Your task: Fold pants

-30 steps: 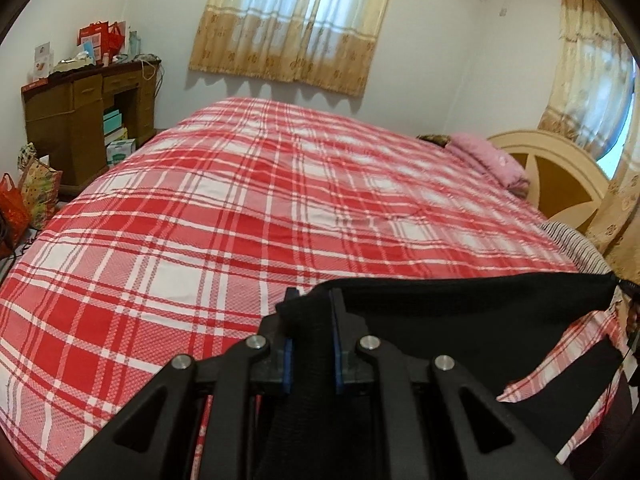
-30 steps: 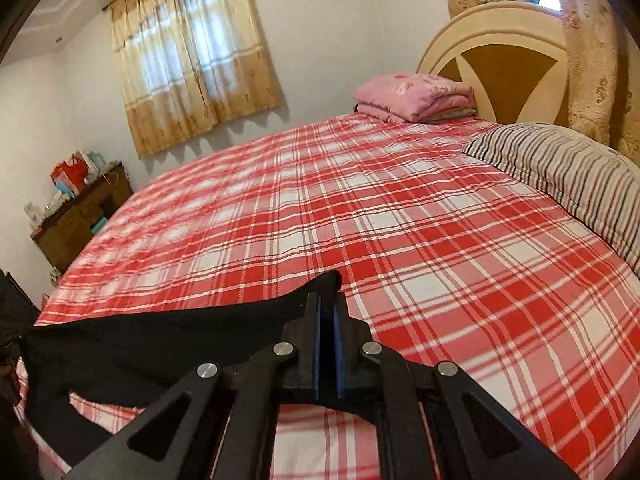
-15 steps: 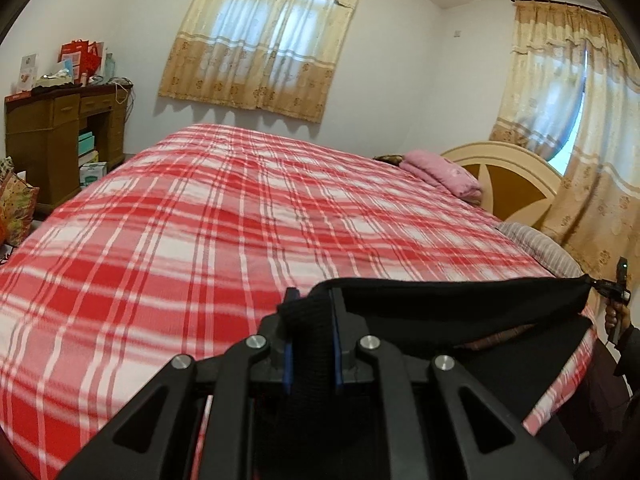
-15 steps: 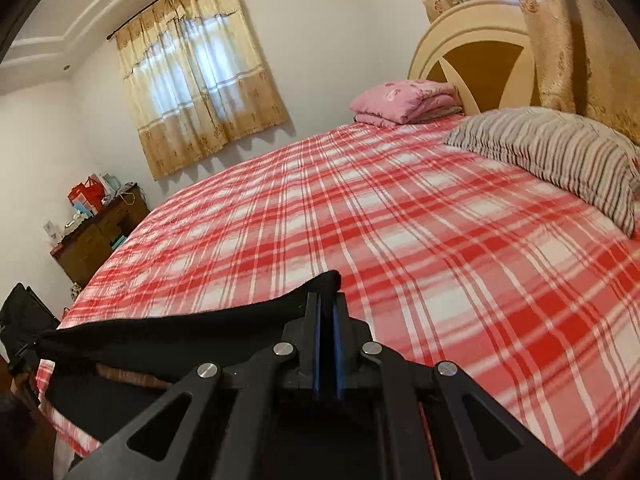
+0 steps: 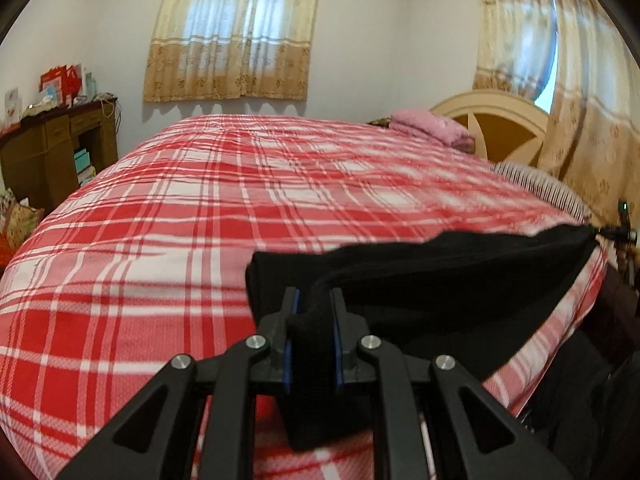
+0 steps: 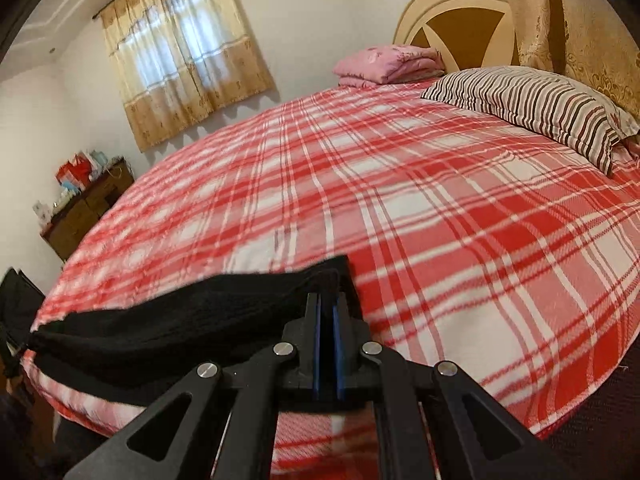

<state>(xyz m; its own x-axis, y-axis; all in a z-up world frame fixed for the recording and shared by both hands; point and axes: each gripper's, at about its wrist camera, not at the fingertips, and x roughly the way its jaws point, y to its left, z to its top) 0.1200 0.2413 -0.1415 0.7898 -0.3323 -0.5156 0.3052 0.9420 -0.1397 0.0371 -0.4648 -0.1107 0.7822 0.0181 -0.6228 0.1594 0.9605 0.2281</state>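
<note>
Black pants (image 5: 460,276) hang stretched between my two grippers over the near edge of the red plaid bed (image 5: 200,220). My left gripper (image 5: 314,300) has a thick bunch of the black cloth between its blue pads, and its jaws are opening slightly while the pads still press on the fabric. My right gripper (image 6: 327,304) is shut on the other corner of the pants (image 6: 180,320), with only a thin layer between its pads. The stretched edge sags a little above the bedspread (image 6: 440,220). The lower part of the pants drops out of sight below the bed edge.
A striped pillow (image 6: 532,108) and a folded pink blanket (image 6: 384,64) lie by the cream headboard (image 6: 460,28). A wooden desk (image 5: 48,148) with boxes and bags stands beyond the foot of the bed. Curtained windows line the walls.
Both grippers have come down and nearer the bed with the pants still stretched between them. The cloth in the left gripper now bulges wider between the pads.
</note>
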